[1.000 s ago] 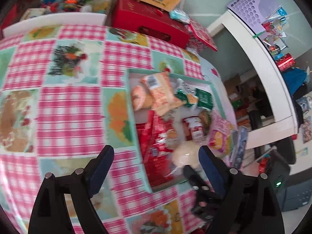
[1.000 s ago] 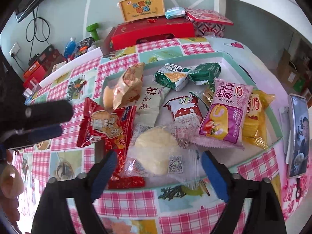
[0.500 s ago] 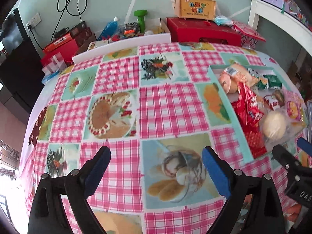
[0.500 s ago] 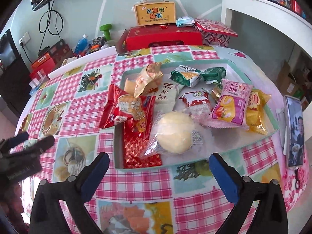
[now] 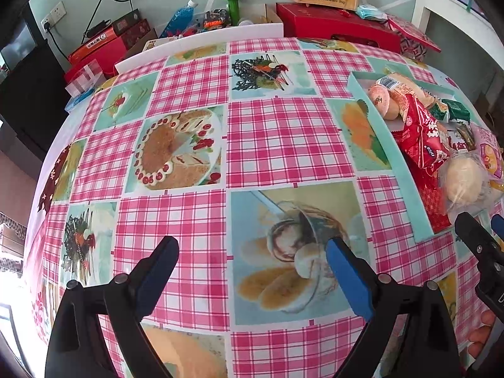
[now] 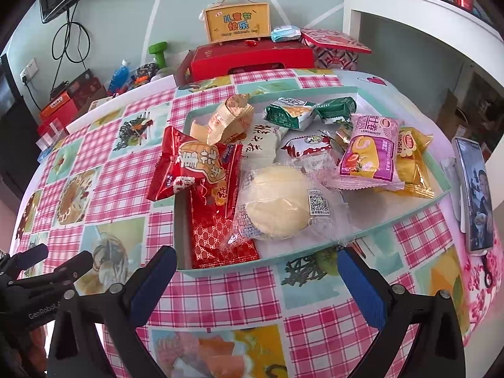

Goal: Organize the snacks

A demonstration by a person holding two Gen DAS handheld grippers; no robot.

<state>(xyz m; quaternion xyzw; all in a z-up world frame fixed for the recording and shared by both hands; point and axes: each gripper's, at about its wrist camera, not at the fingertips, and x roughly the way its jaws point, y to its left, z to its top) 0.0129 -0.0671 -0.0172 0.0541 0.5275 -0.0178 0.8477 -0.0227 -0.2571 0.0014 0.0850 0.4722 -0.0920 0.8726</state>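
**Snacks piled in the tray, both grippers empty**

Your snacks all sit in the teal tray [image 6: 409,212], heaped and overlapping. The round bun in clear wrap [image 6: 277,203] lies at the front. The red packet [image 6: 192,167] hangs over the tray's edge at 9 o'clock.

Your right gripper [image 6: 256,283] faces the tray with jaws wide apart, holding nothing. Your left gripper [image 5: 252,271] hovers over the bare checked surface [image 5: 189,220], jaws wide apart too, with the tray at its 2 o'clock.

This could be before sorting or after gathering; you cannot tell which.
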